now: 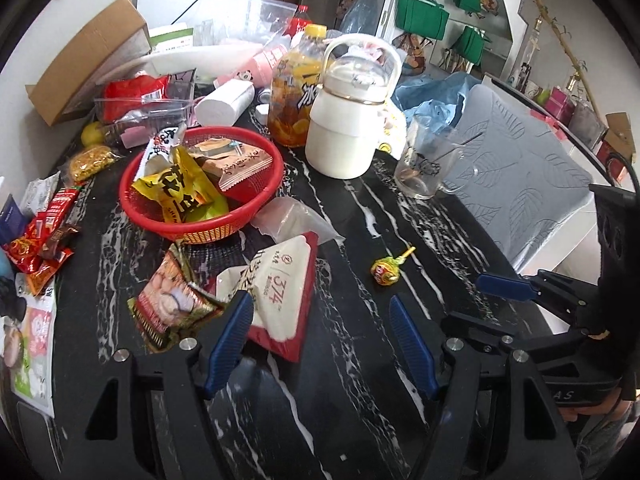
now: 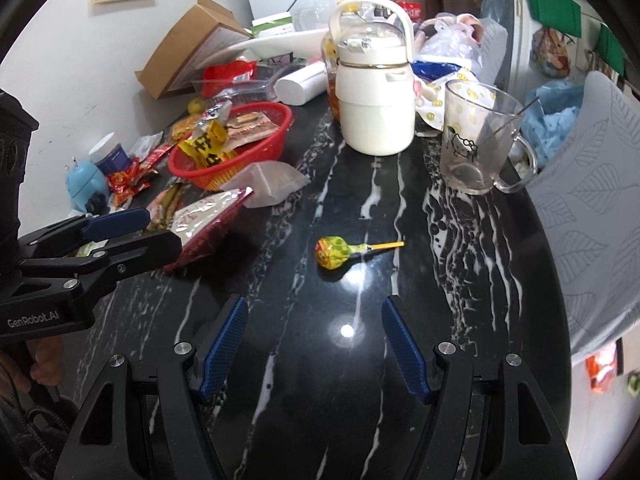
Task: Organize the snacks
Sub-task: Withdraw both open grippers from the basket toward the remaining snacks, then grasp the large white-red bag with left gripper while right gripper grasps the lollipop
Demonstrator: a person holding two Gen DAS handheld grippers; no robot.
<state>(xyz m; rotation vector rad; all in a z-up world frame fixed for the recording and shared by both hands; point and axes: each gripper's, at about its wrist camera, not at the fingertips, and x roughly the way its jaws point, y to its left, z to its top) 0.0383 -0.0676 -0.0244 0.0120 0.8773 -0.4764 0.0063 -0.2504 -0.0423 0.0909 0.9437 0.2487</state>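
A red mesh basket (image 1: 256,216) (image 2: 276,136) holds several snack packets, one yellow (image 1: 176,188). A white and red snack bag (image 1: 280,292) (image 2: 208,224) lies flat in front of it, next to a brown and green packet (image 1: 168,304). My left gripper (image 1: 320,336) is open and empty, its left finger over the bag's near edge. A wrapped yellow lollipop (image 2: 334,254) (image 1: 386,270) lies alone on the black marble table (image 2: 304,380). My right gripper (image 2: 314,340) is open and empty, a little short of the lollipop.
A white kettle (image 1: 348,120) (image 2: 376,92), a glass mug with a spoon (image 2: 476,140) (image 1: 428,160) and a drink bottle (image 1: 296,92) stand behind. Loose red packets (image 1: 44,236) lie at the left edge. A clear plastic bag (image 1: 292,220) lies by the basket. A grey chair back (image 1: 520,168) stands right.
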